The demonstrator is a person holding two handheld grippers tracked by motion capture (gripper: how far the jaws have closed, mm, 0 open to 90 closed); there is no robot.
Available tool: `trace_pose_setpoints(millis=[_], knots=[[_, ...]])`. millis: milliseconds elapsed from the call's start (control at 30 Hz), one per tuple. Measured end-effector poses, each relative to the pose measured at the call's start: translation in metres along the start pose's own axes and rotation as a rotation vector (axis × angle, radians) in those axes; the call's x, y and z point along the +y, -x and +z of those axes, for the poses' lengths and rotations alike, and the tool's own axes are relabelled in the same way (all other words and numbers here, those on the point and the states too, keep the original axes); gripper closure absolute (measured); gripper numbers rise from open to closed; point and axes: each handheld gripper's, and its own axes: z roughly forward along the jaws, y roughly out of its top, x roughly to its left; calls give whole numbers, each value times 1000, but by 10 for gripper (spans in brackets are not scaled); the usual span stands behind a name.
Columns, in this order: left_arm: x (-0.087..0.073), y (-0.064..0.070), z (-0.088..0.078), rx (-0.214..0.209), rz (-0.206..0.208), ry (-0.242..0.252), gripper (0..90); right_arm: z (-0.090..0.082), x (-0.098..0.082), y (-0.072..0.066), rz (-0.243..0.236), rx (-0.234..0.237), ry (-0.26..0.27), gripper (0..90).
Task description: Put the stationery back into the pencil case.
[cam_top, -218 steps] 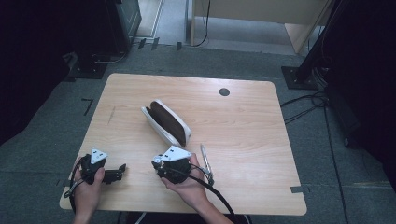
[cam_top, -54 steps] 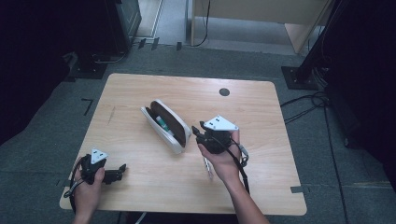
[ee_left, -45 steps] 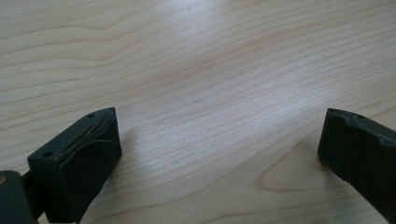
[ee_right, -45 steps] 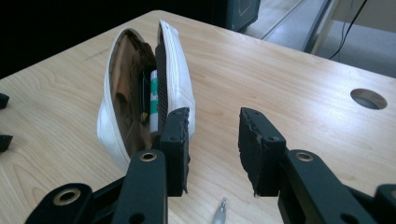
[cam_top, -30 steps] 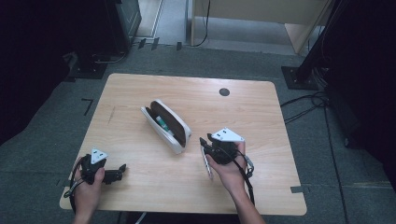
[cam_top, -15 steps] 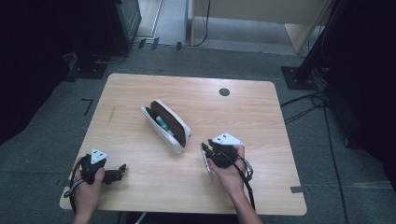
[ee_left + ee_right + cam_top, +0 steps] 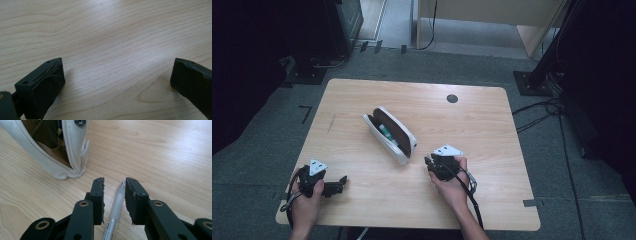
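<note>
A white pencil case (image 7: pixel 398 147) with a brown lining lies unzipped mid-table, a teal item (image 7: pixel 386 133) inside it. Just right of its near end, my right gripper (image 7: pixel 430 163) is low over the wood. In the right gripper view a clear pen (image 7: pixel 116 205) lies on the table between the jaws of that gripper (image 7: pixel 114 182). The jaws have just been closing, and a gap still shows beside the pen. The case's end (image 7: pixel 72 152) is right ahead. My left gripper (image 7: pixel 343 180) rests at the front left, wide open (image 7: pixel 117 72) over bare wood.
The wooden table (image 7: pixel 472 125) has a black round grommet (image 7: pixel 452 98) near its far edge. Dark stands and cables sit on the floor around the table. A cable trails from the right gripper toward the front edge.
The right gripper came away from the pencil case, moved toward the front and sank over the pen. The case now holds a teal item. The left gripper stayed put.
</note>
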Motion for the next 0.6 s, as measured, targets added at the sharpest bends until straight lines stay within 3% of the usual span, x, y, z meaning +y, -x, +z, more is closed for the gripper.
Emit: trace_pose_setpoints(millis=[600], knots=[[0,0,0,0,-1,0,0,13,-4,-4,-13,-41,-63,702]])
